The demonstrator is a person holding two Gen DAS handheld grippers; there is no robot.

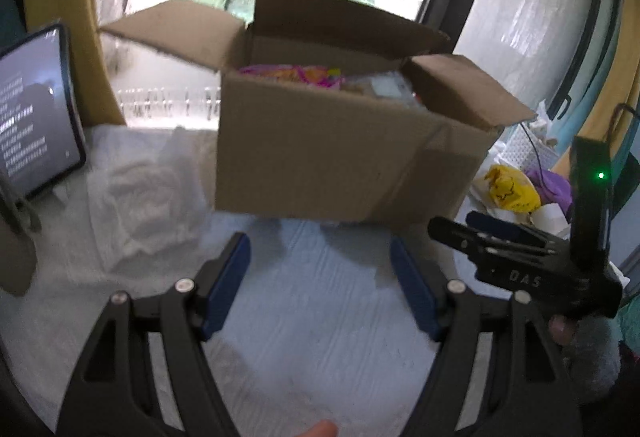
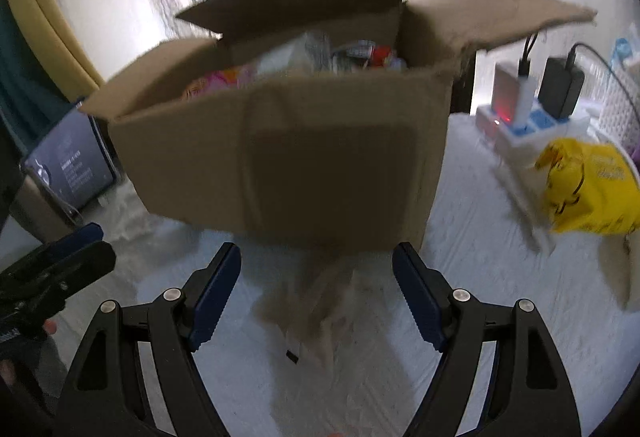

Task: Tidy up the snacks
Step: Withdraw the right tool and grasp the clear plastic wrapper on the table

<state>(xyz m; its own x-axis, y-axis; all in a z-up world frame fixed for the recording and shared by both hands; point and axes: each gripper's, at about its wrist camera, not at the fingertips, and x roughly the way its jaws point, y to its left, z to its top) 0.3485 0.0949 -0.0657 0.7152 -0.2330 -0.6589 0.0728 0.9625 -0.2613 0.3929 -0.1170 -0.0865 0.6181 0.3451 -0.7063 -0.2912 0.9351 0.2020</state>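
Open cardboard box of snacks on white cloth, flaps raised, left gripper just before the box, jaws wide apart and empty, right gripper likewise spread, gripping nothing, yellow bag right of the box

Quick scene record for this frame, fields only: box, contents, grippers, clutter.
surface: white cloth
box: cardboard box, upright, all flaps open
contents: colourful packets visible inside, blurred, not identifiable
left gripper: open, empty, in front of the box, not touching it
right gripper: open, empty, in front of the box
beside box, tablet side: tablet, screen lit, propped up
beside box, other side: yellow bag, power strip with plugs, white basket
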